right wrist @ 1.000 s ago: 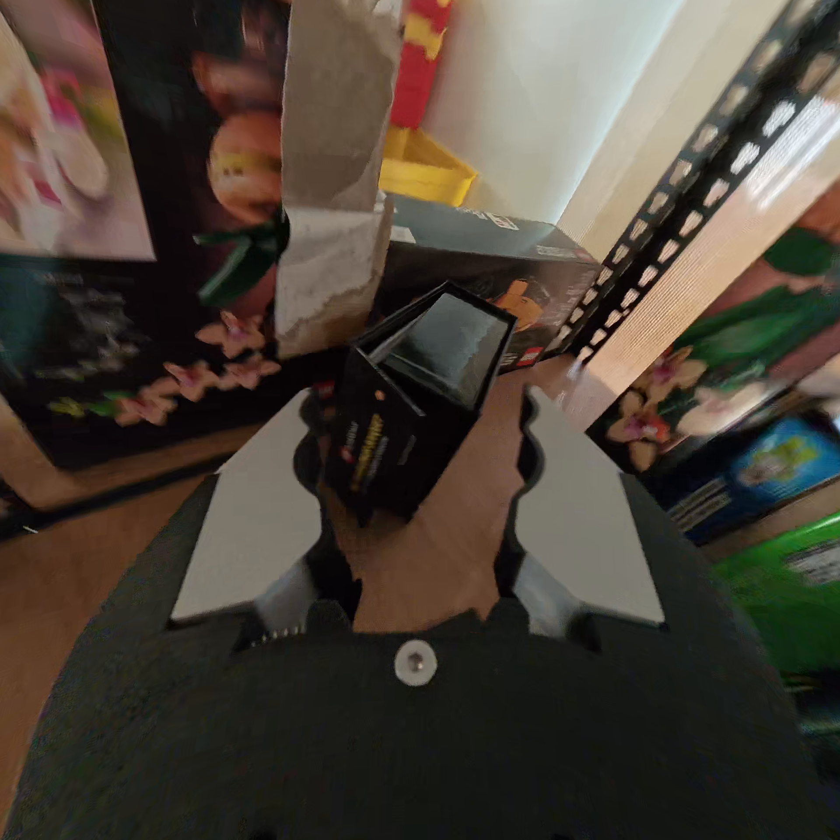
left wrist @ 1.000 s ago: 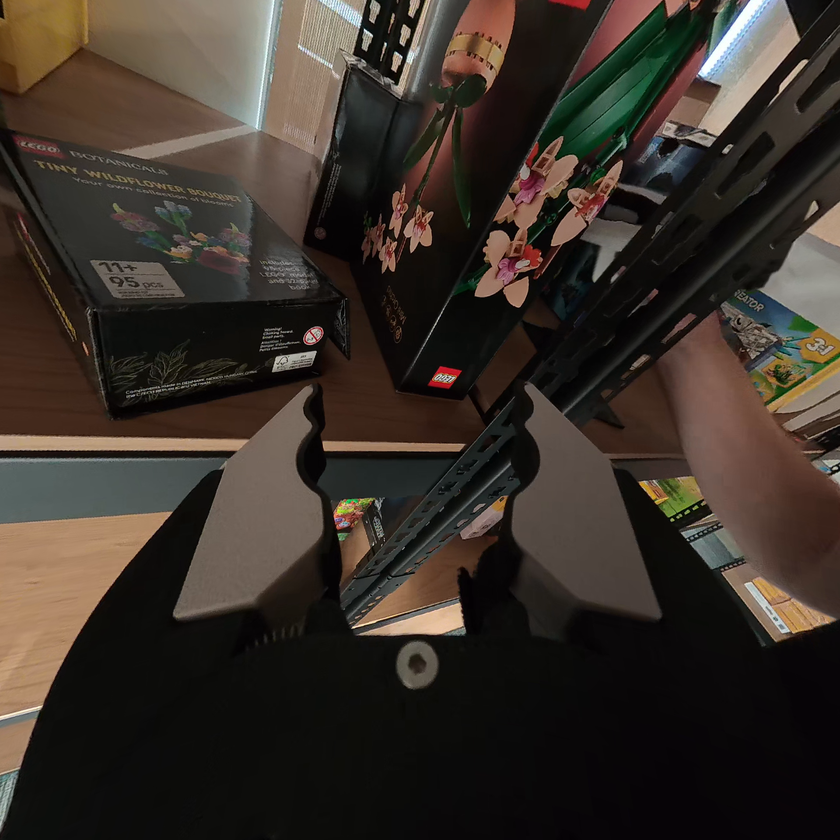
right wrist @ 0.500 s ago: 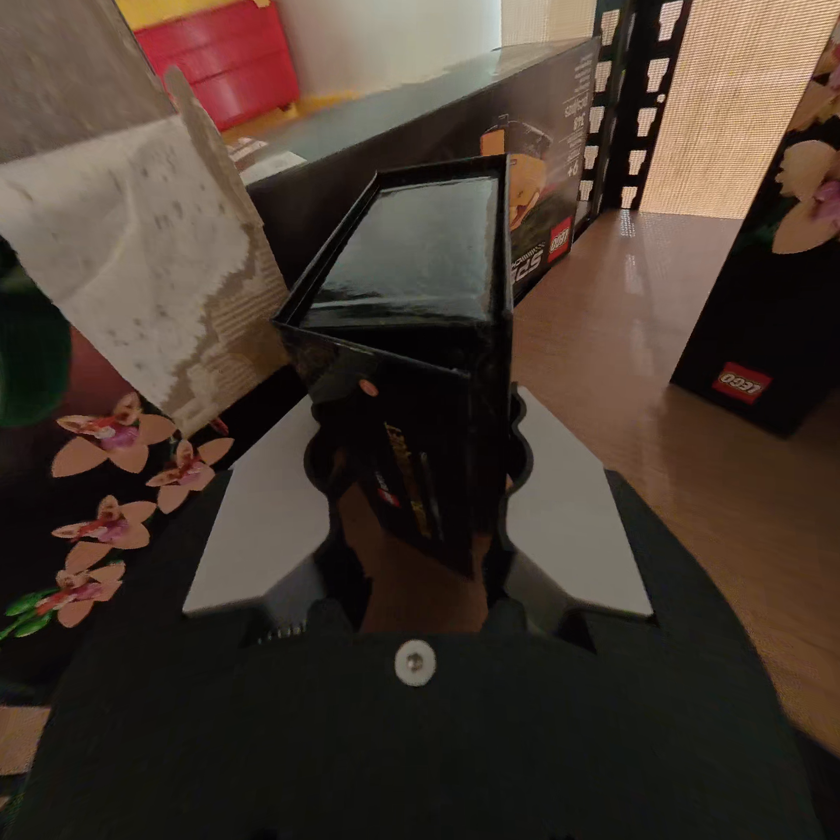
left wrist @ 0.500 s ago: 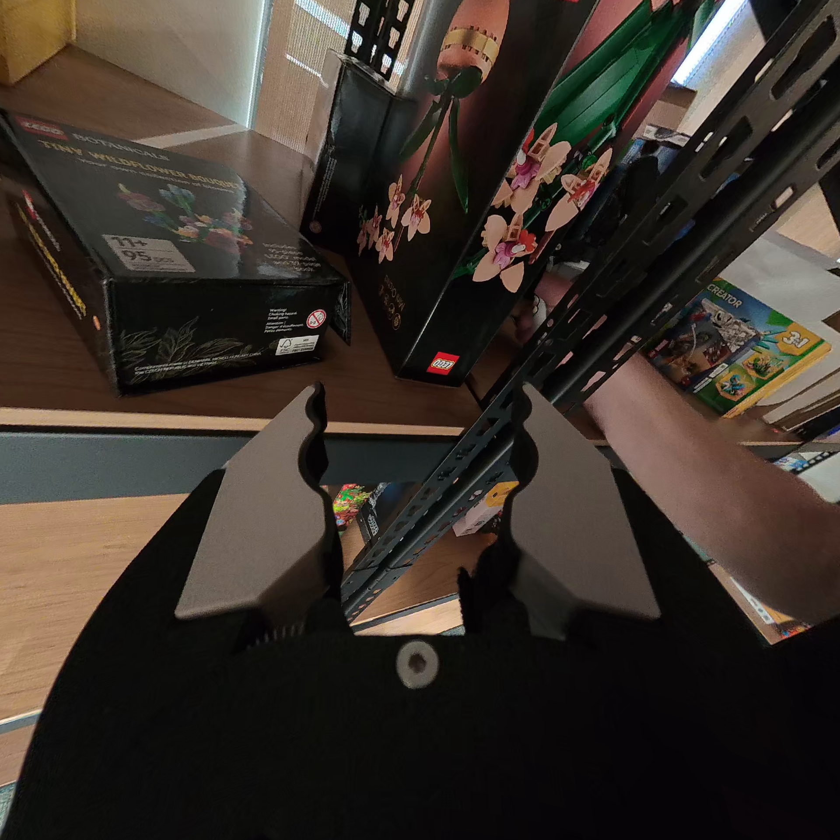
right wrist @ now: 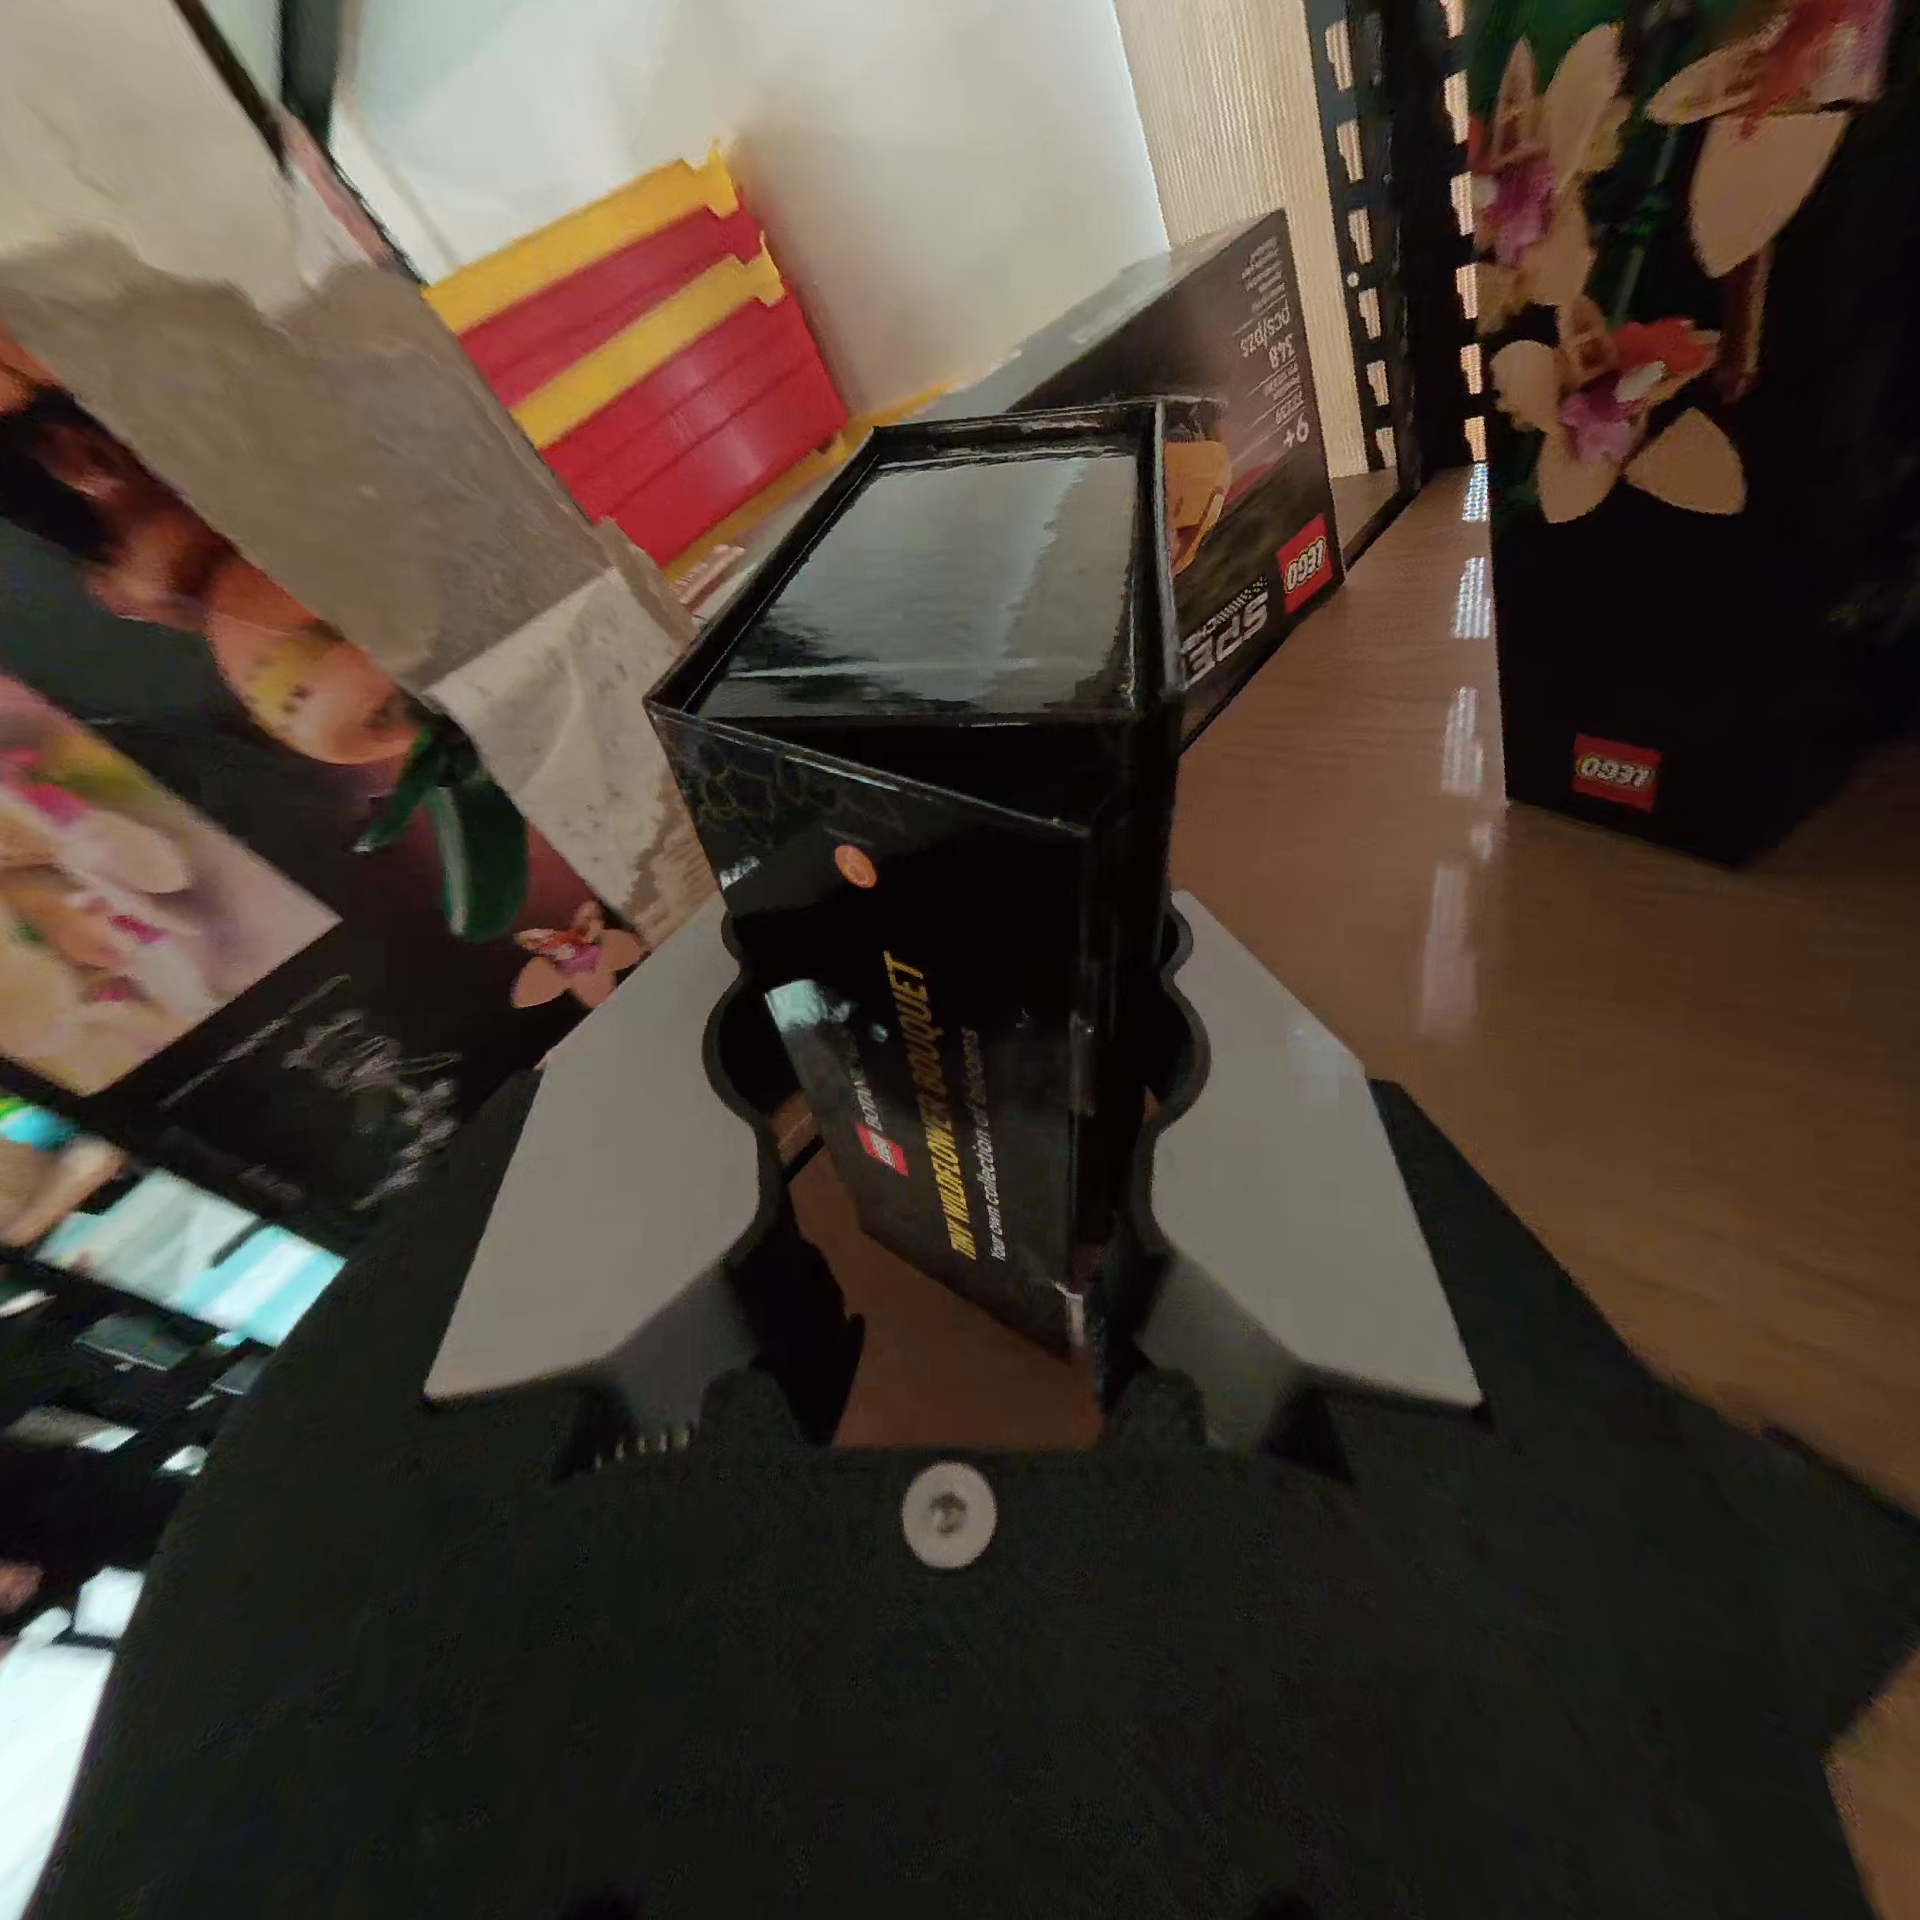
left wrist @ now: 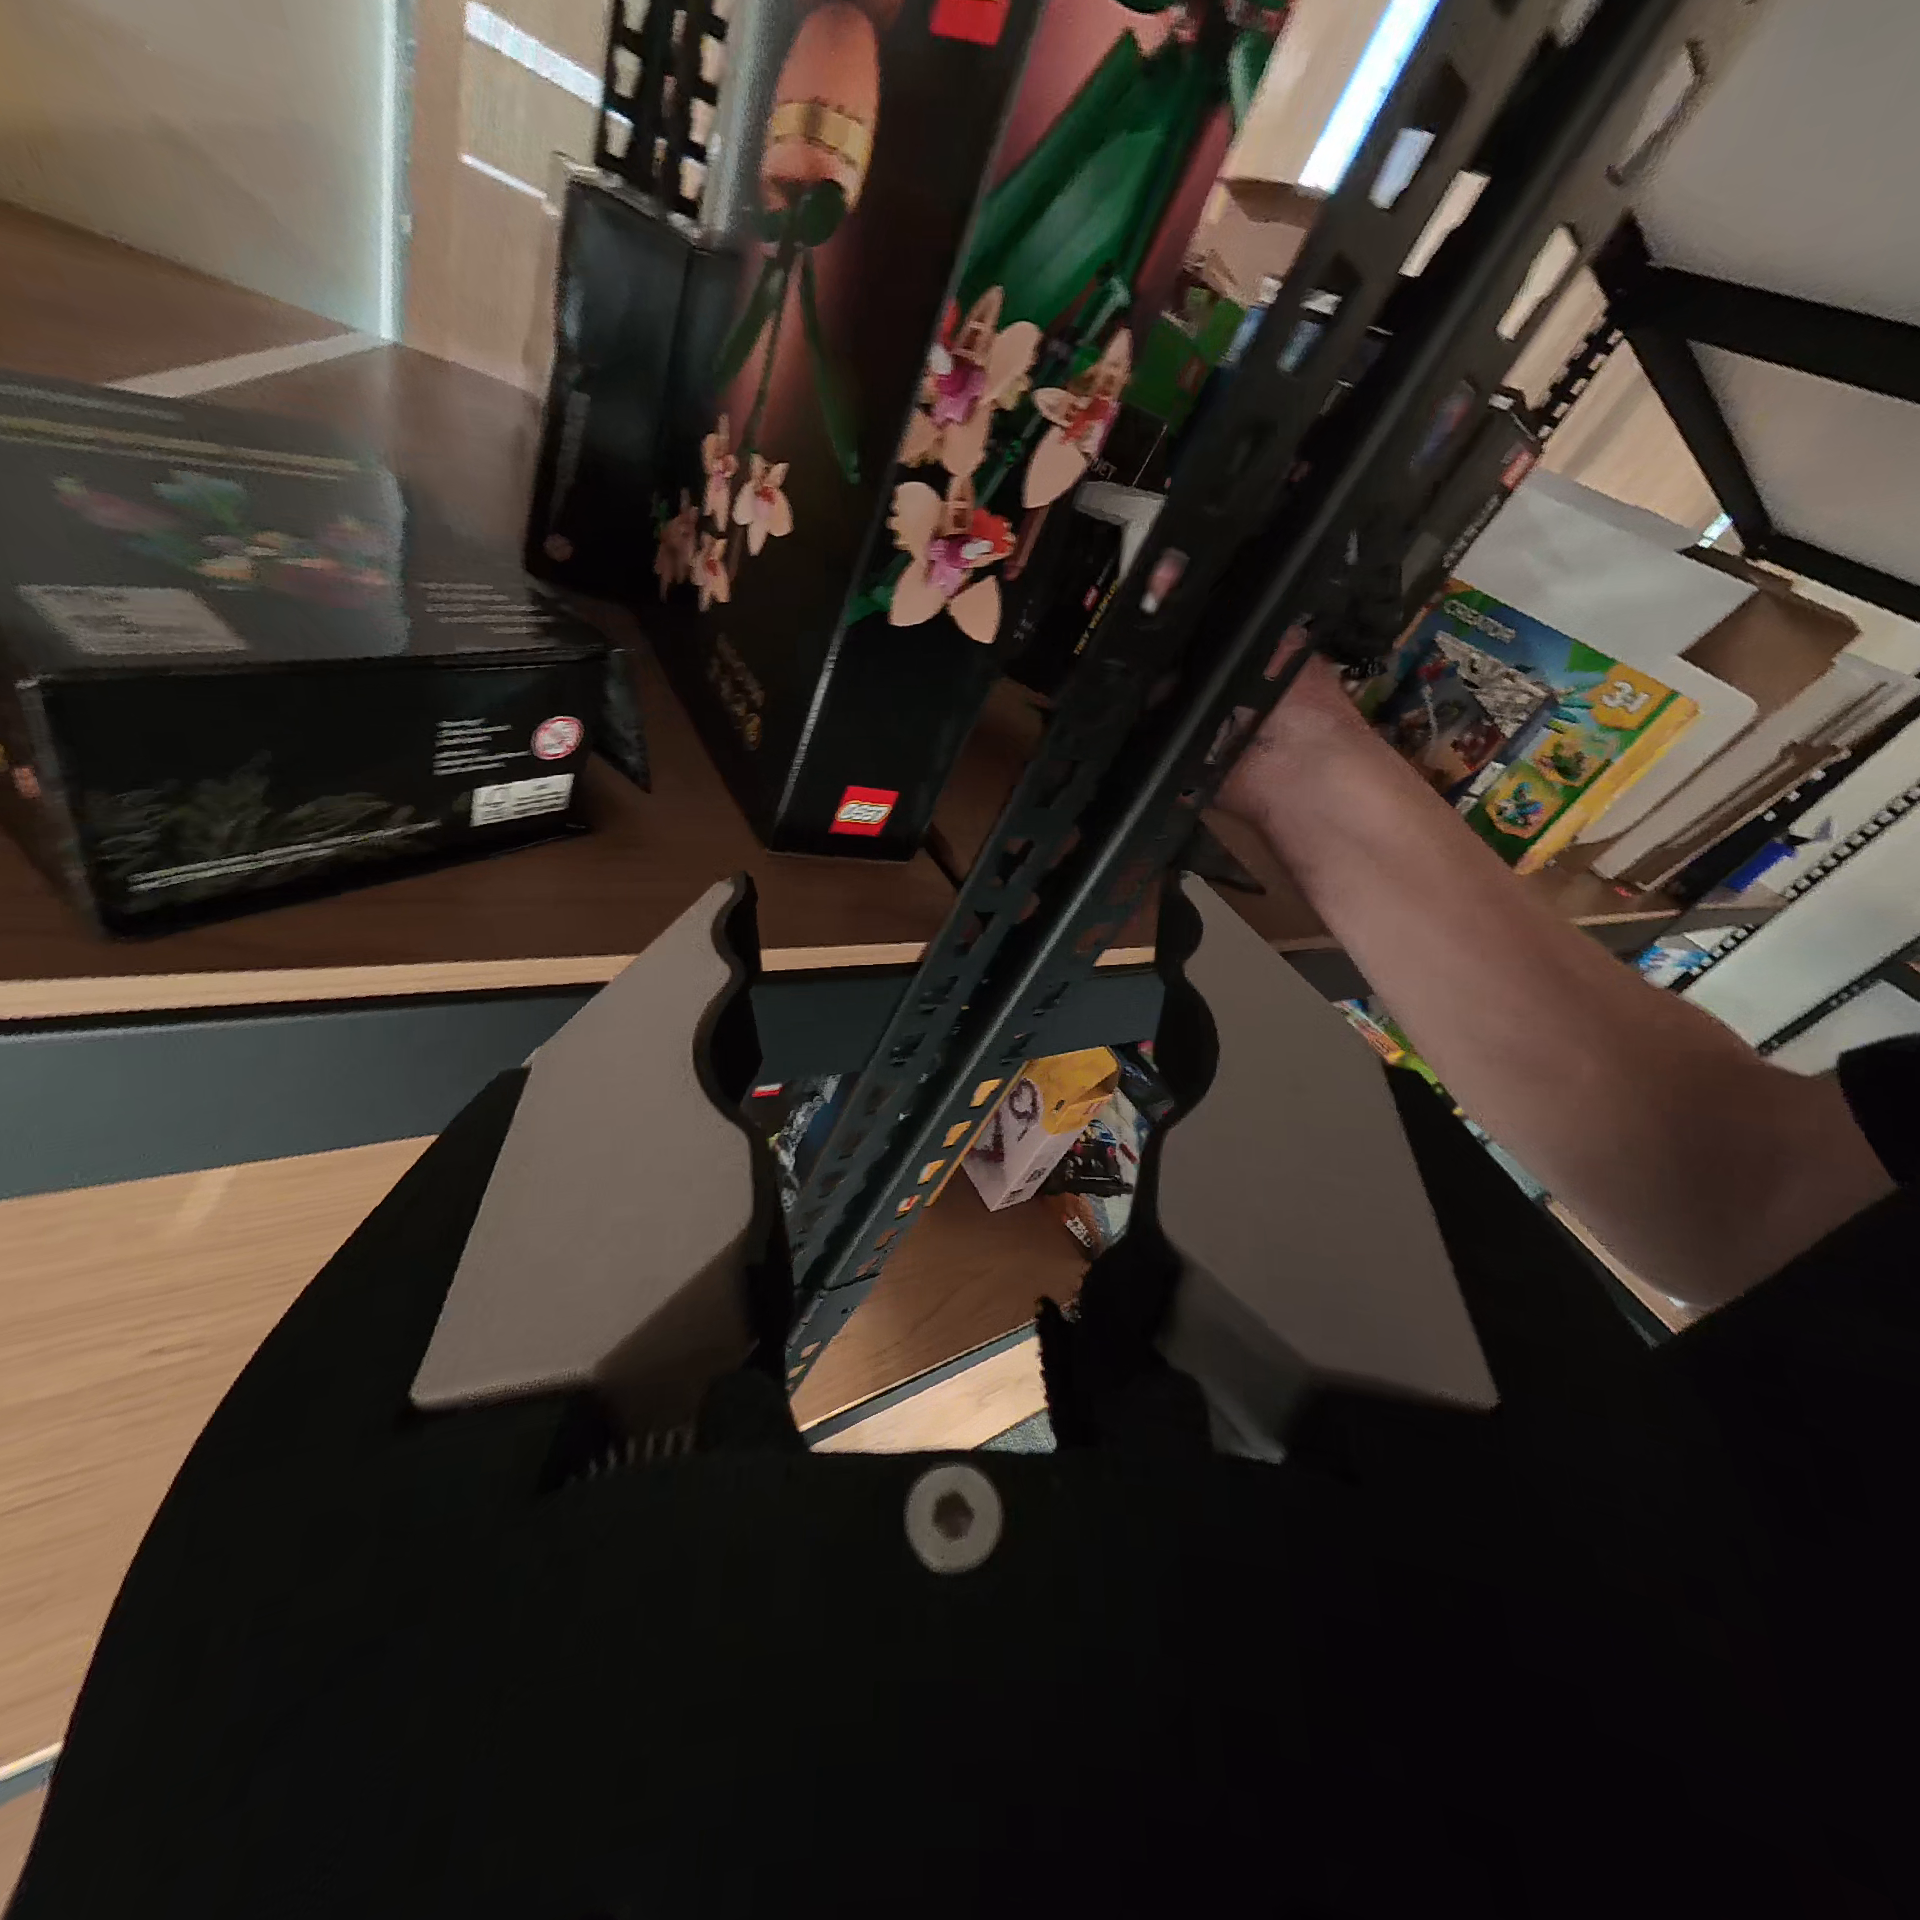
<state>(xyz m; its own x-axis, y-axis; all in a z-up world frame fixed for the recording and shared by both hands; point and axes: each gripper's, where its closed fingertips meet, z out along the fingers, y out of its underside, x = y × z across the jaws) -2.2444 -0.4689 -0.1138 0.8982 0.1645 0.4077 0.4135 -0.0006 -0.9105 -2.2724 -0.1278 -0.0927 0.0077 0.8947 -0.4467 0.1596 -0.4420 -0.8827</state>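
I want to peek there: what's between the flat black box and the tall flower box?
Just bare brown shelf between the flat black box and the tall flower box, seen in the left wrist view.

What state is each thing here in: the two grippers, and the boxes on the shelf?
Left gripper: open, holding nothing.
Right gripper: closed around a black box.
Small black box: standing on end, gripped on both sides.
Flat black flower box: lying flat on the wooden shelf.
Tall orchid box: standing upright.
Car box: lying flat.
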